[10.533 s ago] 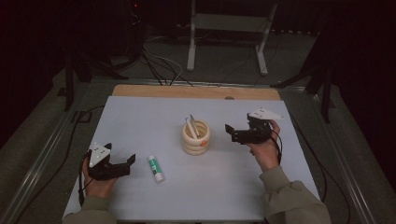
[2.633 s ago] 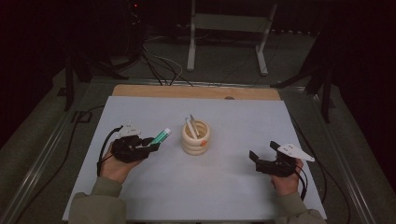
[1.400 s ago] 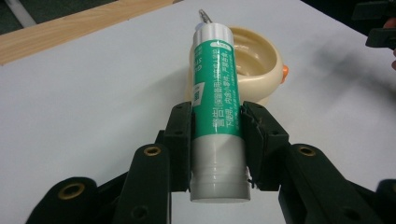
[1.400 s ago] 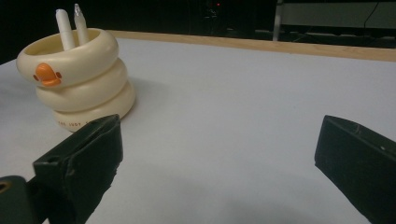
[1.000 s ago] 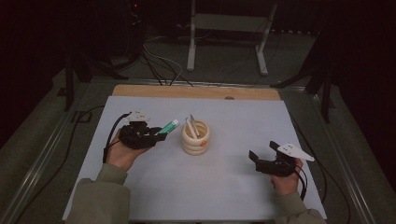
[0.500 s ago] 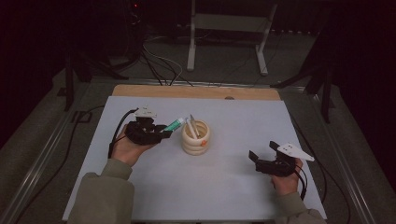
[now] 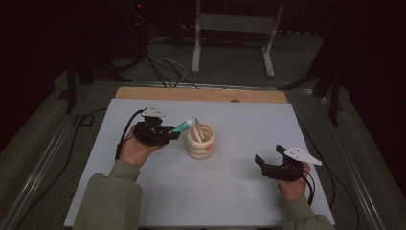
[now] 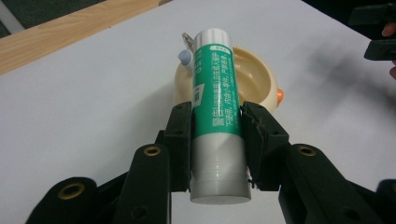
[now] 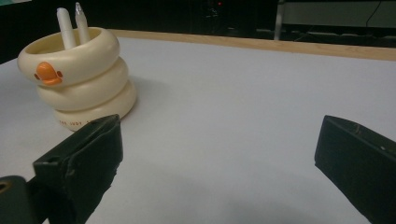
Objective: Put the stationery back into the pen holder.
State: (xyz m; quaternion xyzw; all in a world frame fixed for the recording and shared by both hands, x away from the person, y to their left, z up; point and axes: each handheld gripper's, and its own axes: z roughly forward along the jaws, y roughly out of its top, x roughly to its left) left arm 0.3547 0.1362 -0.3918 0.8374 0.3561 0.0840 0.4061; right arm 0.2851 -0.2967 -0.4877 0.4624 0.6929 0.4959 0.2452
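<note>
Jaws of the left gripper stand clamped on a glue stick, their black pads pressing its green-labelled barrel from both sides, with the grey base end nearest the camera and the pale cap end pointing away. Compared with half a second ago, the left hand has carried the stick a little closer to the pen holder, so that the cap end now hangs just over the holder's near rim; I judge the stick is about to be tipped in, and what remains is to lift the tail and let it slide down. Beyond the jaws' tips, the holder shows an open, cream-coloured mouth, smooth and glossy, built like three stacked rounded rings with a small orange duck bill on its side. Two slim white pens stand in it already, leaning against the far wall. The stick itself is a hard, smooth plastic cylinder with printed text. Off to the side, the right gripper rests low over the matte white worktop, its jaws wide apart and holding nothing.
</note>
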